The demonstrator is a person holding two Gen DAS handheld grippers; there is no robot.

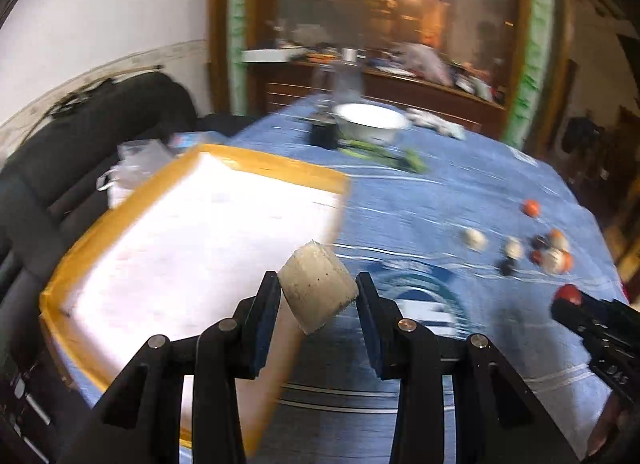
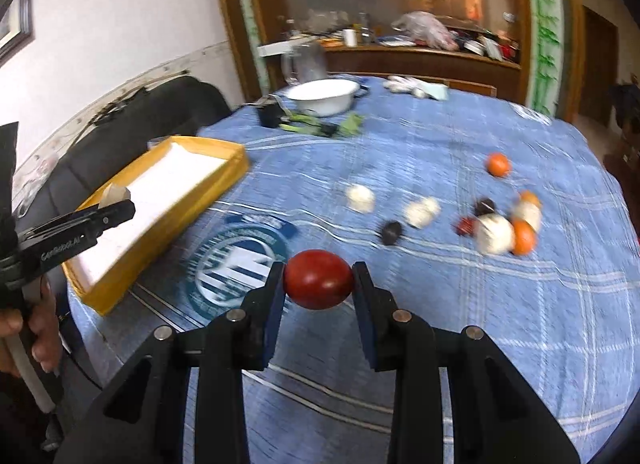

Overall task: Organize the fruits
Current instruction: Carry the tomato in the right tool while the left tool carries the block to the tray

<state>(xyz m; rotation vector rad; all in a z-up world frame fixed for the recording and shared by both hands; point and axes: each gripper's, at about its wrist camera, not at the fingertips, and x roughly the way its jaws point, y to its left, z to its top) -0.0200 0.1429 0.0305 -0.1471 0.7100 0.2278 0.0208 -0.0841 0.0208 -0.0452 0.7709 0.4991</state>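
My left gripper [image 1: 318,284] is shut on a pale, off-white cylindrical fruit piece [image 1: 318,288], held above the near right corner of a yellow-rimmed tray [image 1: 260,161] with a white floor. In the right wrist view this left gripper [image 2: 120,205] hangs over the tray [image 2: 224,151]. My right gripper [image 2: 318,276] is shut on a dark red oval fruit [image 2: 318,279] above the blue tablecloth [image 2: 400,135]. Loose fruits lie to the right: an orange one [image 2: 498,164], white pieces [image 2: 361,197], a dark one [image 2: 391,232] and a mixed cluster [image 2: 496,234].
A white bowl [image 2: 322,95], a glass jug [image 2: 304,61] and green items [image 2: 320,125] stand at the table's far side. A black sofa [image 2: 132,119] lies left of the table. A person's hand [image 2: 40,328] holds the left gripper's handle.
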